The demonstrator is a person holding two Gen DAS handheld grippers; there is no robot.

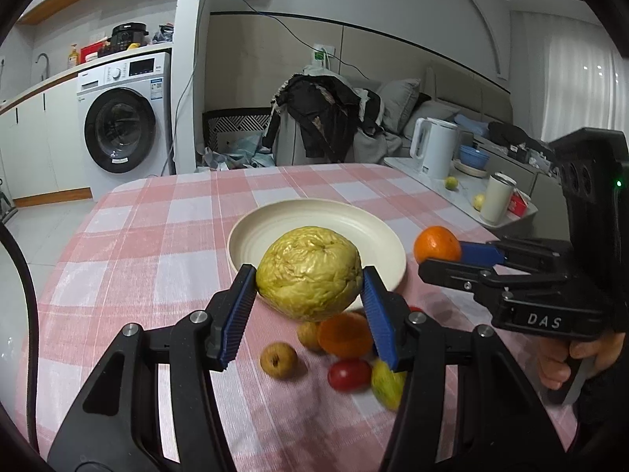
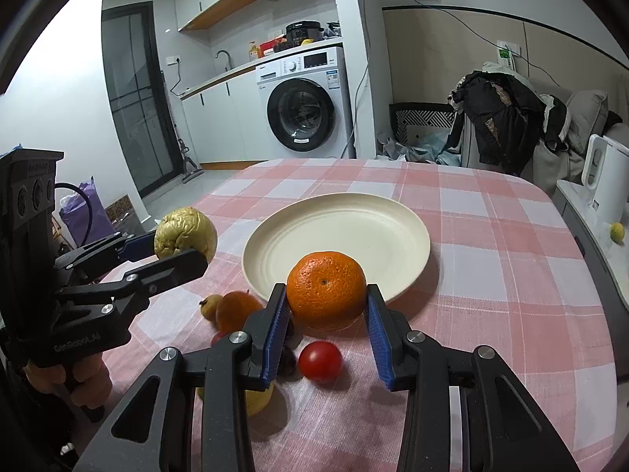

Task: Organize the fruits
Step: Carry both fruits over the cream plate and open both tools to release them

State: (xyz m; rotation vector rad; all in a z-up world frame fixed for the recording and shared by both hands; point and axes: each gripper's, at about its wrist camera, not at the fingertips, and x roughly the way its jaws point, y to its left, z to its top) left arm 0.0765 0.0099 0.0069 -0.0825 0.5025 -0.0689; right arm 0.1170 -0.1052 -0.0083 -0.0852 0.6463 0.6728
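A: While both fruits hang clear of the table (image 2: 491, 244), which goes down first?

B: I'd say either. The left tongs (image 1: 310, 271) are clamped on the wrinkled yellow-green fruit (image 1: 309, 273), held above the near rim of the cream plate (image 1: 354, 216). The right tongs (image 2: 326, 295) grip the orange (image 2: 325, 289), also just at the plate's near edge.

A: How should the set-down go?

B: Carry each piece further over the plate's flat middle before lowering, so it doesn't land on the raised rim and roll back onto the cloth. Lower until the fruit rests, then ease the pads apart slowly. The orange is round and will likely roll if dropped.

A: Will the two tongs get in each other's way?

B: They come in side by side, so I'd keep the yellow-green fruit to the left half and the orange to the right.

A: What's left after that?

B: Small fruit near the plate's front edge: a red tomato (image 2: 320, 361), a second orange fruit (image 2: 236, 310), a little brownish one (image 1: 278, 360), and a yellow-green one (image 1: 387, 383), blurred. From the right wrist view something dark sits behind the left pad; I can't tell what it is.
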